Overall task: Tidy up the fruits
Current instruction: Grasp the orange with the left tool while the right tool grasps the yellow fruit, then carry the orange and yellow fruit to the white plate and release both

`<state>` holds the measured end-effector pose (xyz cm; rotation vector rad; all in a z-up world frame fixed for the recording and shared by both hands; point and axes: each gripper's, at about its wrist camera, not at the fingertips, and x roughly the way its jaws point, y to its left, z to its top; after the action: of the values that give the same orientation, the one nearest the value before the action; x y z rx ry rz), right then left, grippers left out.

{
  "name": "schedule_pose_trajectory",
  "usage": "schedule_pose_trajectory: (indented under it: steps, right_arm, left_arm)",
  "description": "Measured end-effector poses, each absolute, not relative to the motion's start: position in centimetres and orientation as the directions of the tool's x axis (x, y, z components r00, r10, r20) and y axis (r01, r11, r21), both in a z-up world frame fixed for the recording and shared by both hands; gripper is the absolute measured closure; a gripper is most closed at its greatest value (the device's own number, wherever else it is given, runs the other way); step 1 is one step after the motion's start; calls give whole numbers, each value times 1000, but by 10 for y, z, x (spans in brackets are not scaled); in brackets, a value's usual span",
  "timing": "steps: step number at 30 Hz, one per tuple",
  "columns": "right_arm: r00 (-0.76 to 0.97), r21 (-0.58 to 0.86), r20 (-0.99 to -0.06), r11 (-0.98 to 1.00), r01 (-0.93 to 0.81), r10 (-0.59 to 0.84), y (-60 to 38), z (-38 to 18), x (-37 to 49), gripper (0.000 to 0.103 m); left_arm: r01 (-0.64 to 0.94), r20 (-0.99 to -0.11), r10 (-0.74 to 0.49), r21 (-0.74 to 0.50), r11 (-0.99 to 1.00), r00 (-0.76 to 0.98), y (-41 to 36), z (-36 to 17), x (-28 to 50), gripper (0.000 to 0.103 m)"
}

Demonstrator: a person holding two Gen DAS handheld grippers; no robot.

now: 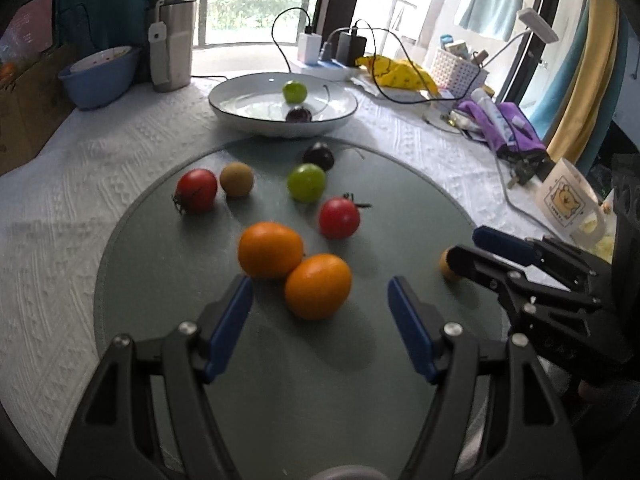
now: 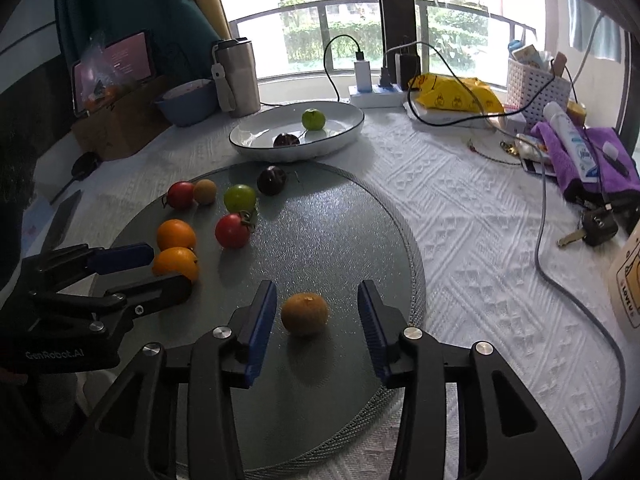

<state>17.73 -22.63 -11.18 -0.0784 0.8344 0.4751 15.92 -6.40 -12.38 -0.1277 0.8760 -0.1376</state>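
Sorting barely begun: white bowl (image 1: 248, 118) holds one green fruit (image 1: 295, 91) and one dark plum (image 1: 298, 114). Short of the bowl, on the round glass mat (image 1: 280, 380), eight pieces wait, among them two oranges (image 1: 318, 286). Left gripper (image 1: 320, 312) spread wide, empty, near the oranges. Right gripper (image 2: 316, 320) released, straddling a brown fruit (image 2: 305, 313), not touching. White textured cloth (image 2: 460, 240); window (image 2: 352, 24) beyond the bowl.

A pebbled glass mat (image 2: 340, 232) lies on embossed white cloth (image 2: 460, 216); the plate (image 2: 352, 114) looks glossy.
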Motion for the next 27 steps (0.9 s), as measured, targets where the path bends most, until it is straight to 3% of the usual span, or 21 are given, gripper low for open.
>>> schedule_pose_trajectory:
  steps: [3,9,14,27]
  right_arm:
    - [563,112,-734,886,-451,379,-222,-115,176,58]
    - [551,102,-748,885,-455,369,-221,-119,177,59]
    - [538,88,-761,879,-468,363,-217,-121,177,75]
    - [549,66,-751,869,-491,367,-210,-109,179,75]
  left_arm:
    - [65,-764,-168,-163,985,623,-65,-127,161,32]
    - [74,-777,-161,-146,986,608,-68,-132,163,52]
    - [85,-774,-164,-141,986,612,-69,-131,162,66]
    - [139,-734,-207,-154,978,647,-70,-112,157,67]
